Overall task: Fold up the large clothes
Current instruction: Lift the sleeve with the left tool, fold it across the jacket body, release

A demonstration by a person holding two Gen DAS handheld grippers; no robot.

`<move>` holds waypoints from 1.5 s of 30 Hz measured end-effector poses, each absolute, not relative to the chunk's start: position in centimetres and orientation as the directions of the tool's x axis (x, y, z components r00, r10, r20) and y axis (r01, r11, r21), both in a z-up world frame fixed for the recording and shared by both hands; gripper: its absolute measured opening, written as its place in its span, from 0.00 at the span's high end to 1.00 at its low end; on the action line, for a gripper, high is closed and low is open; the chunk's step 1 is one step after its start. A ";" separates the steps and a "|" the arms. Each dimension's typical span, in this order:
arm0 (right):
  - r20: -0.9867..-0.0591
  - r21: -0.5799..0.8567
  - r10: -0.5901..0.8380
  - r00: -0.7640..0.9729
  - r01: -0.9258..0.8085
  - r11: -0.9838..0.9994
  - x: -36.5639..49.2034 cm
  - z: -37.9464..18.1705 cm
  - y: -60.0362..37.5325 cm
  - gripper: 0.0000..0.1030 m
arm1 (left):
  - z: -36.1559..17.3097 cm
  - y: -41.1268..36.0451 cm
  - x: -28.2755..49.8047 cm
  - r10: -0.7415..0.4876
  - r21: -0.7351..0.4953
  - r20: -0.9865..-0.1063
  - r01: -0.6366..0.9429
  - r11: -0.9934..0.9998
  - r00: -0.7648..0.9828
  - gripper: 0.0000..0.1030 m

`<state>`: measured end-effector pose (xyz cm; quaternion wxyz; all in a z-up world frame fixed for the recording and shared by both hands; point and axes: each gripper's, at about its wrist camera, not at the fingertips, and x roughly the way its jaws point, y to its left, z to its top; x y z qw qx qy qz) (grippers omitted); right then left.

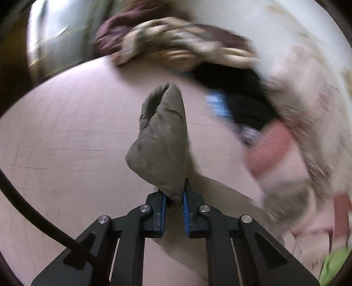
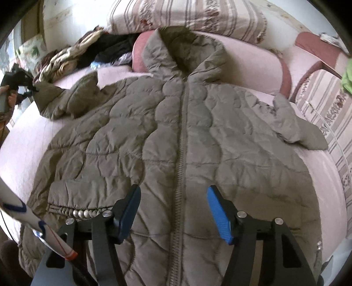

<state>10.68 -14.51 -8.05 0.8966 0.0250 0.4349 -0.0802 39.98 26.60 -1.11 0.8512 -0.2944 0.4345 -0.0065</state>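
A: Jacket (image 2: 176,136), one of them, olive and quilted, spread front-up on the pink bed (image 2: 24,149), zip closed down the middle, collar toward the pillows.

B: Sleeves?

A: Two. The right sleeve (image 2: 294,123) lies out flat beside the body. The left sleeve (image 2: 59,99) stretches away toward the left edge of the right wrist view, its cuff (image 1: 162,140) lifted off the bed.

B: What lifts it?

A: The left tool (image 1: 173,198). Its two blue pads are pinched narrow on the cuff, which stands up between them above the sheet.

B: And the right tool (image 2: 173,211)?

A: Jaws wide apart, nothing between the pads, hanging over the lower front of the jacket with the zip running between them.

B: Anything else on the bed?

A: One heap of clothes (image 2: 72,57) near the head end, dark and patterned pieces mixed; I cannot count them. Two striped pillows: one (image 2: 187,17) behind the collar, one (image 2: 325,110) at the right.
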 end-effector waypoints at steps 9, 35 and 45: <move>-0.767 0.031 -0.157 0.623 0.281 0.959 6.8 -6.2 -19.4 0.35 | 3.5 6.0 32.4 -0.528 -0.533 -0.661 0.162 0.831 0.533 0.89; -0.808 0.422 0.164 0.566 0.360 0.832 16.5 -10.8 -29.2 0.20 | -6.0 4.5 11.4 -0.280 -0.304 -0.784 0.050 0.951 0.554 0.35; -0.833 0.448 0.237 0.500 0.359 0.819 23.5 -11.7 -27.2 0.75 | -5.3 2.5 8.7 -0.233 -0.192 -0.778 0.132 0.972 0.583 0.35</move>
